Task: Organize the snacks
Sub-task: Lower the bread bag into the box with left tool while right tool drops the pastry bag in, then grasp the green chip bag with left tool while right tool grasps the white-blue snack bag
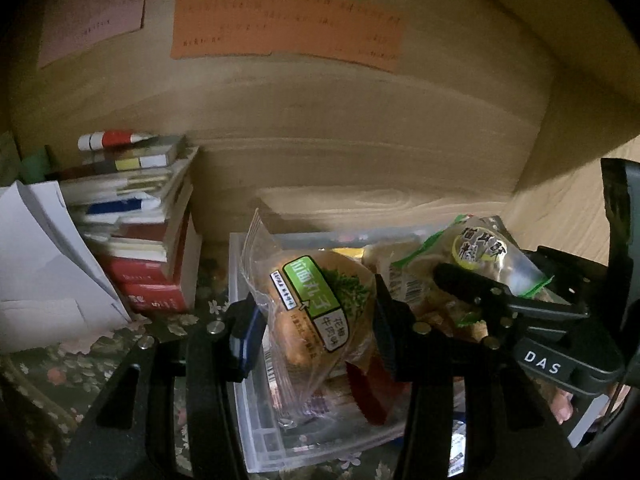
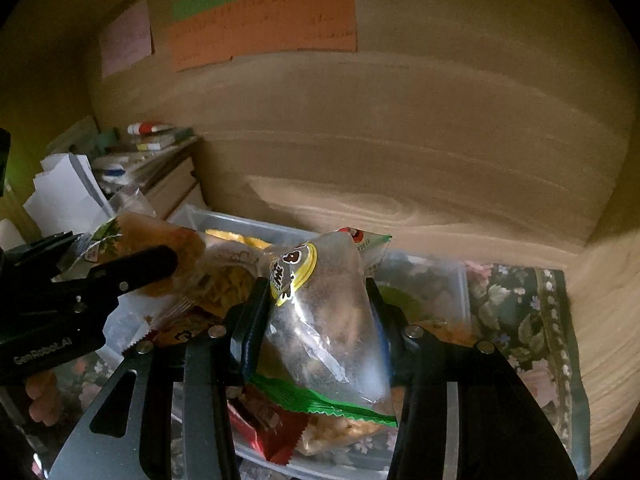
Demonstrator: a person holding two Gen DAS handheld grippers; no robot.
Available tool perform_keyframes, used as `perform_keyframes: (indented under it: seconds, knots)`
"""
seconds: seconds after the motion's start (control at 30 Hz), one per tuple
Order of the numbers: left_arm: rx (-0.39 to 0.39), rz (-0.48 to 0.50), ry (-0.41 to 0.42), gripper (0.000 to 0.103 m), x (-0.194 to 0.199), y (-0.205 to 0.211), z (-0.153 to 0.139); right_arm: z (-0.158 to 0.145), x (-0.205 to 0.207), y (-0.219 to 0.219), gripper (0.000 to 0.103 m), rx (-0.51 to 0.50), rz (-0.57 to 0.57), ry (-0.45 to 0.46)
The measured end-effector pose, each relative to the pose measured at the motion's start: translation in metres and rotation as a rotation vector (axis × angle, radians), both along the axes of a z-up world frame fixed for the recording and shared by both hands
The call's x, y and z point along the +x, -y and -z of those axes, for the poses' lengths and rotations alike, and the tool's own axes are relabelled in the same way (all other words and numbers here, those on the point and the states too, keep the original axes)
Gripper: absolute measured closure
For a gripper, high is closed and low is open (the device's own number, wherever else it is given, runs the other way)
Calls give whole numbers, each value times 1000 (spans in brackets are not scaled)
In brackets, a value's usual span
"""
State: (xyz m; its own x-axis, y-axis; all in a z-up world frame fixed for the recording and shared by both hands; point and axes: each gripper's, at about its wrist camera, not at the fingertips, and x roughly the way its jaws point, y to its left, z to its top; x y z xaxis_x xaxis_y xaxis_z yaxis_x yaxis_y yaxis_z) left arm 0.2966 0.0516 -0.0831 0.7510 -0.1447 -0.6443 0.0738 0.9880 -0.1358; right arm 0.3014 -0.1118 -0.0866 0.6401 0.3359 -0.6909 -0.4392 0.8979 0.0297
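My left gripper (image 1: 316, 320) is shut on a clear bread packet with a green and white label (image 1: 312, 300), held above a clear plastic bin (image 1: 256, 432) full of snacks. My right gripper (image 2: 316, 312) is shut on a clear snack bag with a yellow label and green bottom edge (image 2: 324, 320), also over the bin (image 2: 224, 220). In the left wrist view the right gripper (image 1: 472, 284) and its bag (image 1: 480, 252) show at the right. In the right wrist view the left gripper (image 2: 132, 268) and the bread packet (image 2: 160, 240) show at the left. A red packet (image 2: 268, 432) lies in the bin below.
A stack of books (image 1: 140, 240) and white papers (image 1: 44, 264) stand left of the bin. A wooden wall with orange (image 1: 280, 24), green and pink notes rises behind. A dark floral cloth (image 2: 520, 320) covers the surface. A person's fingers (image 2: 40, 396) hold the left gripper.
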Motion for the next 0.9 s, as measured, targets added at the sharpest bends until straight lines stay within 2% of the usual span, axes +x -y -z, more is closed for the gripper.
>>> perform_keyframes:
  seconds: [0.17,0.3,0.4,0.6,0.9]
  knots:
    - [-3,-18,-11,52,1,0,3,8,3,-2,59,-17,-13,-27]
    - [-14,-25,-14,43,0,-2,0,6,1,-2,58,-43,-8,-13]
    - [-23,-35,1,40,-6,-4,-6,0,-3,1,49,-39,-6,2]
    - [-27,-35,50,40,-28,-7,-26,-21,-18,9,41,-18,-4,52]
    - [6,-21,147,24,-76,-4,-56,-42,-55,15,40,6,-29,100]
